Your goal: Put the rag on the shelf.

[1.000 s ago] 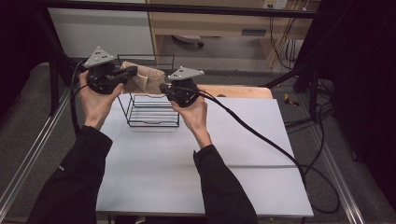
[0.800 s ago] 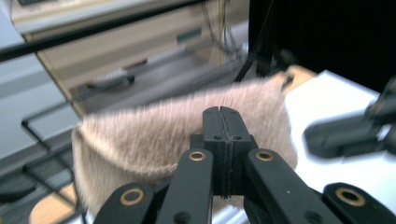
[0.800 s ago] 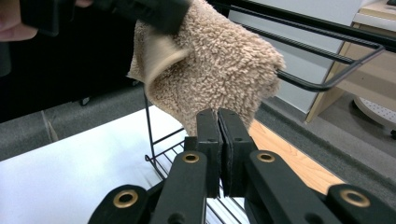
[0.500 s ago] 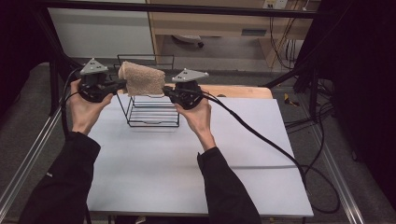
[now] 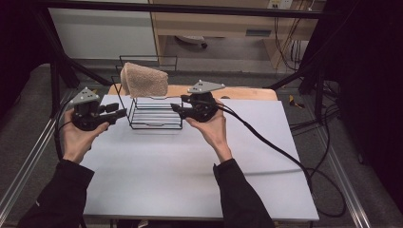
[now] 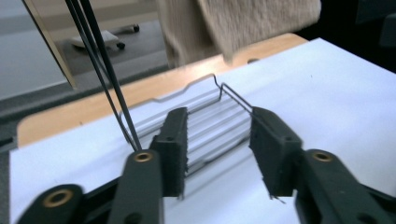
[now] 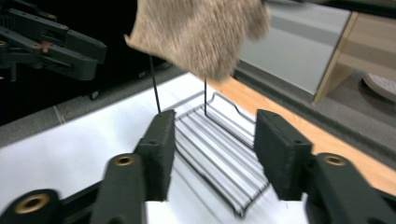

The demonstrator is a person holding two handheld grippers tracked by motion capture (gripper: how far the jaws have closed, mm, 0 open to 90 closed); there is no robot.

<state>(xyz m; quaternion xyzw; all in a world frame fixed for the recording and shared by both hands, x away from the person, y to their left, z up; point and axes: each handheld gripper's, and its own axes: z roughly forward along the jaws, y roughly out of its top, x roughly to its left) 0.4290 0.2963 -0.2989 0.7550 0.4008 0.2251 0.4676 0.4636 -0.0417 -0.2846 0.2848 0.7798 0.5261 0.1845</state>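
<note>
Your 2 claws, left (image 5: 124, 112) and right (image 5: 174, 108), have just opened, released; beige terry towel (image 5: 144, 80) hangs over black wire rack (image 5: 157, 116) near the bench's (image 5: 190, 166) far edge.

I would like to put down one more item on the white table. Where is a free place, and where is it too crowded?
The near half of the white table, between the forearms and toward the front edge, is bare. The right side, past the right tongs, is free apart from their cable. It is crowded at the far edge, where the wire rack with the towel stands between the right and left tongs.
</note>
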